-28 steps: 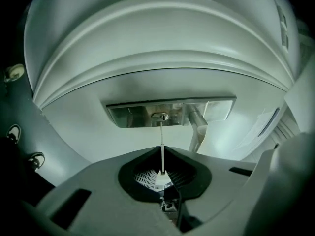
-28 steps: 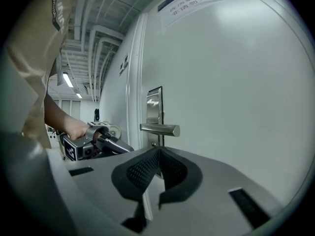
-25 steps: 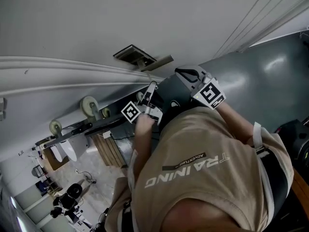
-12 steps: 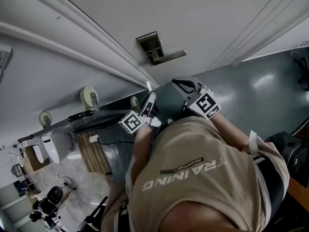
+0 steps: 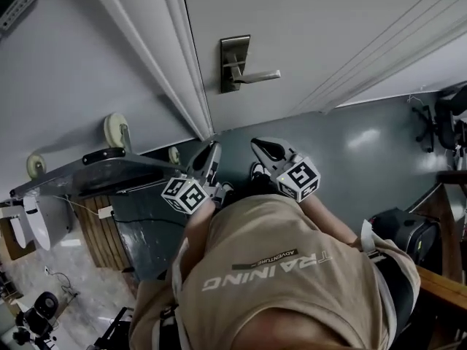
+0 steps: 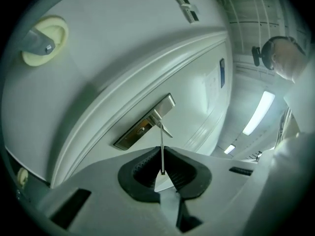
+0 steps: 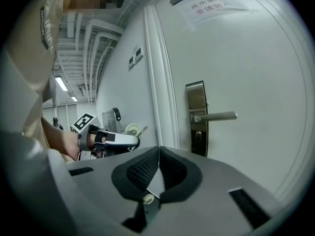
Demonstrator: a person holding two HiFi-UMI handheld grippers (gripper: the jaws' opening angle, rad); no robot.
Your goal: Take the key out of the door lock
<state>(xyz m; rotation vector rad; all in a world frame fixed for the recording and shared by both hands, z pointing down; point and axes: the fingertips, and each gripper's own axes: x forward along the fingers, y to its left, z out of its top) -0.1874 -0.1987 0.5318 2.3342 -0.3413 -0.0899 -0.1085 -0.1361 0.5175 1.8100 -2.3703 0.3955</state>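
Since a second ago the head view has swung round so the whole door fitting shows, and both grippers sit lower and further back from the door than they did.

Nearest first: the left gripper (image 6: 161, 154) is clamped tight on the key (image 6: 162, 140). The key shows edge-on as a thin metal sliver, its lower end pinched between the ribbed pads and the rest poking straight out past the fingertips. So it's already out of the lock, with clear air between it and the door.

The right gripper (image 7: 158, 154) is closed too, pads pressed together with nothing between them. The left gripper sits off to the left of its tips.

Well beyond both sets of fingertips is the lock plate (image 7: 197, 116) with its lever handle (image 7: 216, 116). No key is sticking out of the keyhole under the lever, as far as I can tell. Past that is just the pale door (image 5: 328, 28).

Handling-wise I'd guess the key is light, rigid and pretty slick. It's flat metal, so it could pivot or slide if the squeeze loosens. The broad flat faces are the place to pinch it, which is how the pads have it now.
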